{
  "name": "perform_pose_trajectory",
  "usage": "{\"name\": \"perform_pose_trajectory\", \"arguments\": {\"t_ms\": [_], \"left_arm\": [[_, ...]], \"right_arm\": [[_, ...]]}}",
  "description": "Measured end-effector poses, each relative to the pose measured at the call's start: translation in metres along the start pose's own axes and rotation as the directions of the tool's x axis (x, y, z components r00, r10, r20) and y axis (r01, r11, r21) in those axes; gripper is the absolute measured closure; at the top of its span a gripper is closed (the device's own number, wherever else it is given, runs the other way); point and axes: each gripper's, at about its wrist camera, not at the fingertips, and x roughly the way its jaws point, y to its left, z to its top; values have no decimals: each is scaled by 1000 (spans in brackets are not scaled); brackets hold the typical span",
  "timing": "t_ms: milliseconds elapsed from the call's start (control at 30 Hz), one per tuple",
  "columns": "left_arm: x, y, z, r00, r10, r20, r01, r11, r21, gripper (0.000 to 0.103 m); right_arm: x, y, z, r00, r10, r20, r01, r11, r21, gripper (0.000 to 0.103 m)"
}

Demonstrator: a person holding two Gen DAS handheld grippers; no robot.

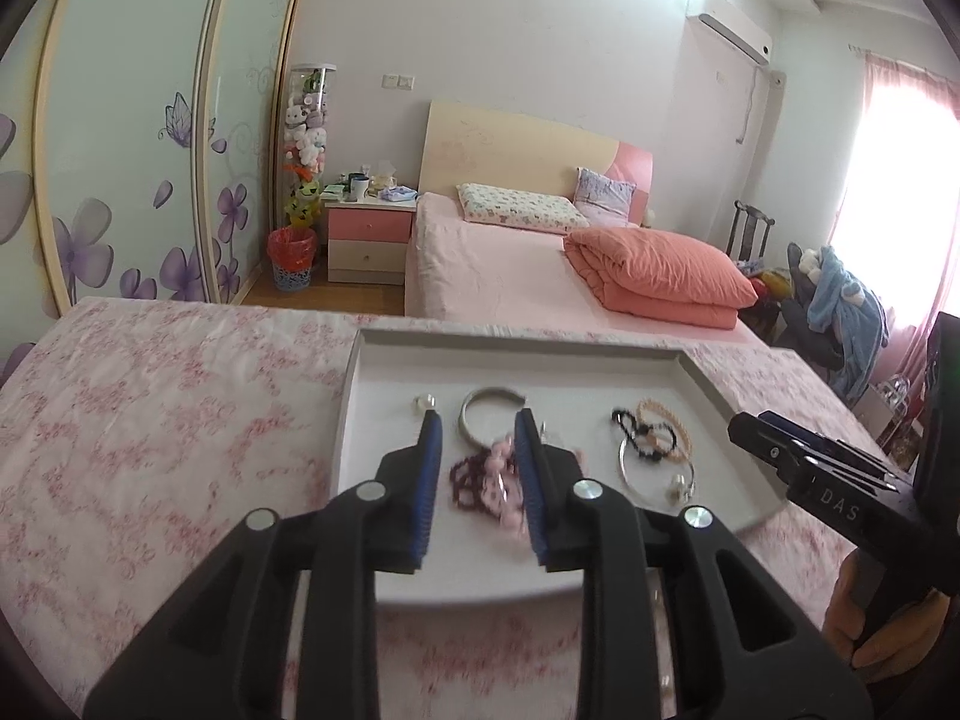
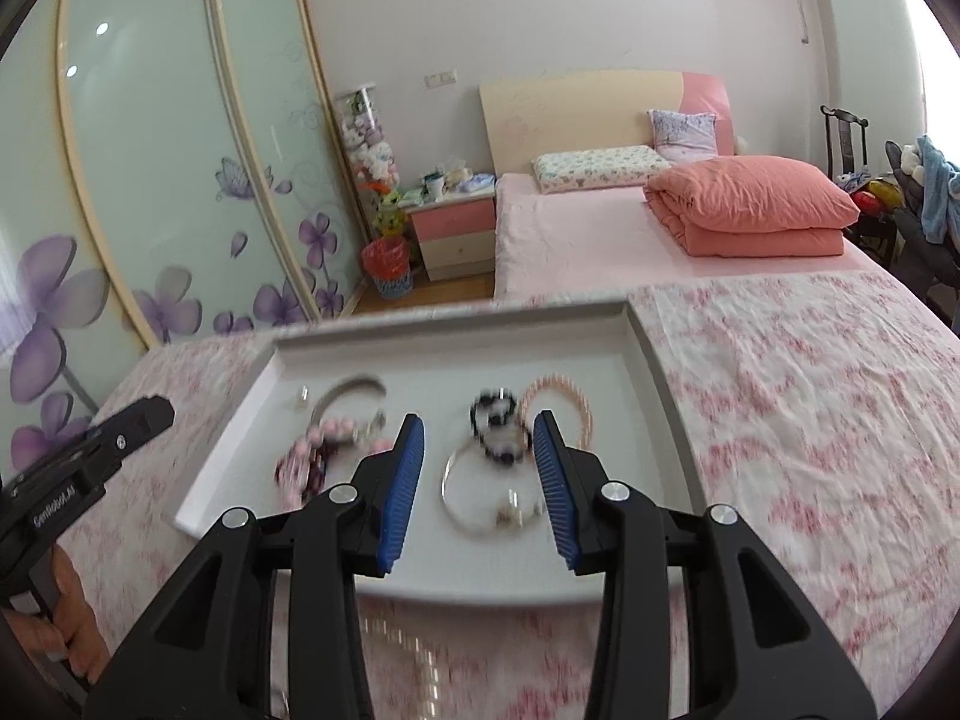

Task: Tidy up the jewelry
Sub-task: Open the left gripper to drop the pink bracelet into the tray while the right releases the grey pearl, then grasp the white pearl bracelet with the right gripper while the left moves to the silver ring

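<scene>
Left wrist: my left gripper (image 1: 478, 420) hangs open over the pink bead bracelet (image 1: 501, 477) in the white tray (image 1: 708, 381); I should pinch one strand squarely.

Right wrist: my right gripper (image 2: 478, 423) gapes above the silver bangle (image 2: 456, 507).

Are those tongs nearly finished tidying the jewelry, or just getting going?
Just getting going, I'd judge. Everything already sits in the white tray, but the pink and purple beads lie in a heap, and the black bracelet overlaps the silver bangle. Nothing is in hand: the left tongs and right tongs hang open over the pieces. The sorting itself is left.
</scene>
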Motion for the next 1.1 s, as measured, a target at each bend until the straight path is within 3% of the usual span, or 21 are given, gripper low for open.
{"name": "perform_pose_trajectory", "arguments": {"t_ms": [333, 633, 733, 900, 1100], "left_arm": [[-28, 0, -45, 998, 3, -57, -1, 999, 38, 55], [-29, -10, -66, 992, -35, -122, 43, 997, 62, 46], [-27, -18, -72, 988, -54, -142, 67, 993, 92, 42], [-27, -35, -81, 980, -87, -177, 118, 978, 171, 40], [-28, -60, -94, 970, -106, -217, 164, 948, 274, 40]], "right_arm": [[-6, 20, -58, 976, 33, -214, -68, 985, -160, 65], [1, 28, -78, 961, -16, -275, -39, 980, -194, 77], [0, 27, -80, 963, -47, -264, -9, 978, -208, 92], [-1, 5, -75, 959, -141, -244, 98, 979, -181, 92], [-5, -45, -66, 939, -254, -233, 248, 967, -53, 92]]}}
